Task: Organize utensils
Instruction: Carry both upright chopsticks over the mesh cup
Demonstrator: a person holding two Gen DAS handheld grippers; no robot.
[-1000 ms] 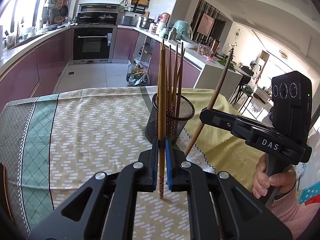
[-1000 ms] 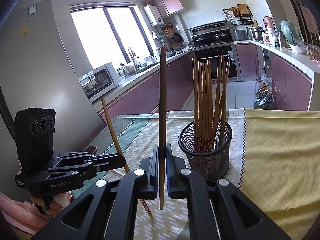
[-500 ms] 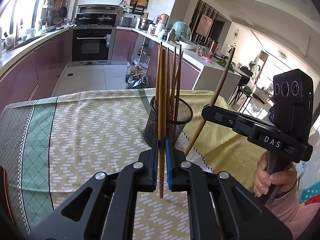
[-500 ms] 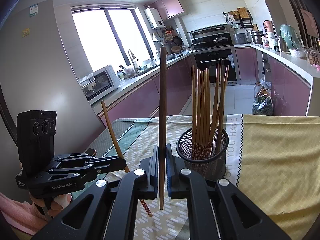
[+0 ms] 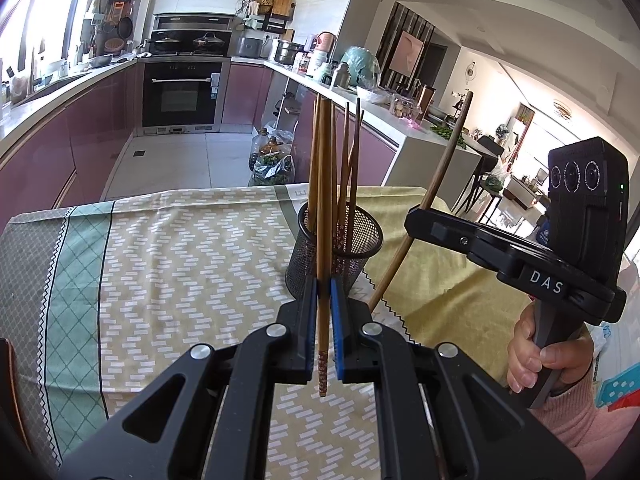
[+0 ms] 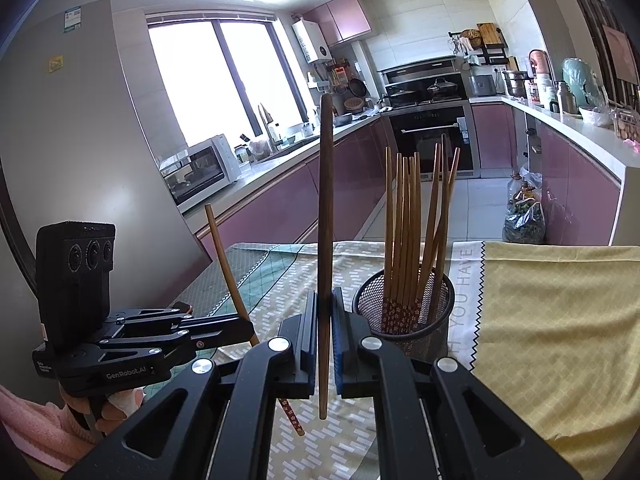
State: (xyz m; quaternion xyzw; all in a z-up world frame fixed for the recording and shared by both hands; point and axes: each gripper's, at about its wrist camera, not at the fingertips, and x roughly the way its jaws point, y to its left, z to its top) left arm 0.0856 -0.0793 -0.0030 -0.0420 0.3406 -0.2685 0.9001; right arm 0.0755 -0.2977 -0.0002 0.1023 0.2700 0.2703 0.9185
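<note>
A black mesh cup (image 5: 334, 246) stands on the table and holds several wooden chopsticks (image 6: 407, 236); it also shows in the right wrist view (image 6: 404, 324). My left gripper (image 5: 324, 292) is shut on a light wooden chopstick (image 5: 323, 200), held upright just in front of the cup. My right gripper (image 6: 325, 304) is shut on a darker brown chopstick (image 6: 325, 208), held upright to the left of the cup. In the left wrist view the right gripper (image 5: 418, 216) is to the right of the cup with its chopstick (image 5: 440, 184) slanted.
A patterned tablecloth (image 5: 180, 264) with green and yellow bands covers the table. A yellow cloth (image 6: 552, 320) lies on the right side. Kitchen counters, an oven (image 5: 182, 92) and a plastic bag on the floor (image 5: 272, 164) are beyond the far table edge.
Both grippers have risen and drawn back slightly from the cup, each still holding its chopstick upright. The cup looks smaller and lower in both views.
</note>
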